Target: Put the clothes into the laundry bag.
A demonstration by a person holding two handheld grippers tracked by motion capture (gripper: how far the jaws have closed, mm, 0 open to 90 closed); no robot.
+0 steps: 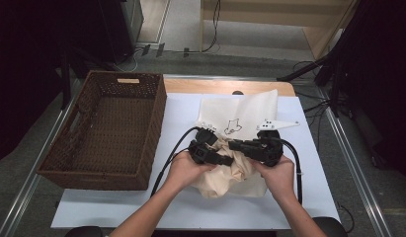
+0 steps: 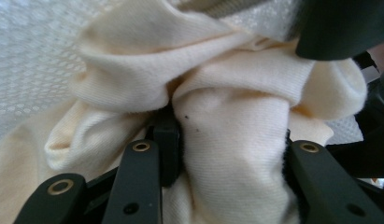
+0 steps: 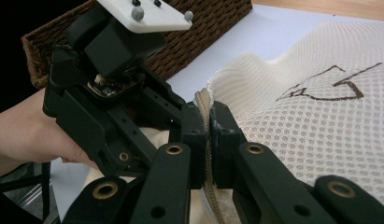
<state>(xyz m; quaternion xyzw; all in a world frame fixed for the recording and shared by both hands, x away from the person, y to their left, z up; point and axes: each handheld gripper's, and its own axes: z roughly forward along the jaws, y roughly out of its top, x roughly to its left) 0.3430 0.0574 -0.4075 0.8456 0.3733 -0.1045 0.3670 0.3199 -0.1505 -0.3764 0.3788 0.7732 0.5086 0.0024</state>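
Left gripper [image 2: 227,154] nearest lens, jaws clamped round bunched cream garment [image 2: 227,93], fabric bulging between them. Right gripper [image 3: 209,140] pinched tight on zipper edge of white mesh laundry bag [image 3: 311,116] (brown line drawing on it). Garment at bag's mouth, mid-table on white sheet [image 1: 309,197], just ahead of both hands. Wicker basket [image 1: 106,128] sits left, apart.

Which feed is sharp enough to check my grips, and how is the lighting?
High view: even light on the table, dark surroundings, slightly soft. Left gripper view: the cream cloth between the jaws is sharp, the mesh bag behind it washed out and blurred. Right gripper view: the pinched bag edge is crisp, the basket softer.
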